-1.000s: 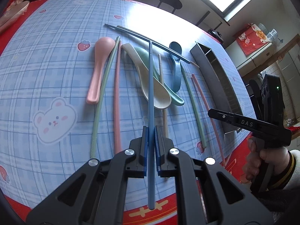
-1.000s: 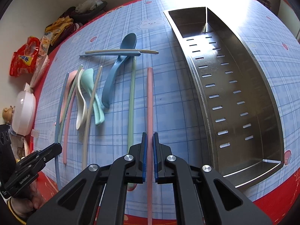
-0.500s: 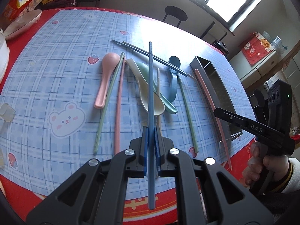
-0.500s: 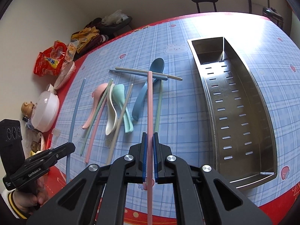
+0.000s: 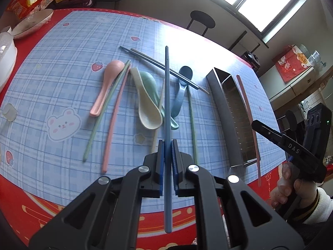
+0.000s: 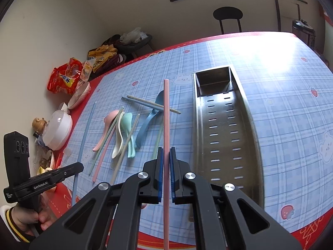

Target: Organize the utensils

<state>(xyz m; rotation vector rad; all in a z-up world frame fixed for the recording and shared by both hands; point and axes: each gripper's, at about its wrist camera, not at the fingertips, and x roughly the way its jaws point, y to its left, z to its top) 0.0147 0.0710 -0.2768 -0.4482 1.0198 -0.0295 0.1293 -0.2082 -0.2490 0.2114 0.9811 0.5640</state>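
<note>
My left gripper [image 5: 166, 145] is shut on a blue chopstick [image 5: 167, 95] and holds it above the table. My right gripper [image 6: 165, 153] is shut on a pink chopstick [image 6: 166, 116], also lifted; it also shows in the left wrist view [image 5: 247, 114] over the steel utensil tray [image 5: 220, 108]. The tray [image 6: 252, 125] is long, perforated, and holds nothing visible. On the blue checked cloth lie a pink spoon [image 5: 105, 87], a cream spoon [image 5: 145, 104], a green spoon [image 5: 149, 81], a blue spoon [image 5: 181, 91] and several loose chopsticks [image 5: 113, 114].
White bowls [image 6: 57, 131] and snack bags [image 6: 65, 79] crowd the table's left edge. A black stool [image 6: 228, 14] stands beyond the far edge. The other hand-held gripper shows in each view, at the right [image 5: 291, 145] and at the left [image 6: 41, 184].
Both grippers have risen and pulled back with their chopsticks. The pink chopstick left the cloth and now hangs over the tray.
</note>
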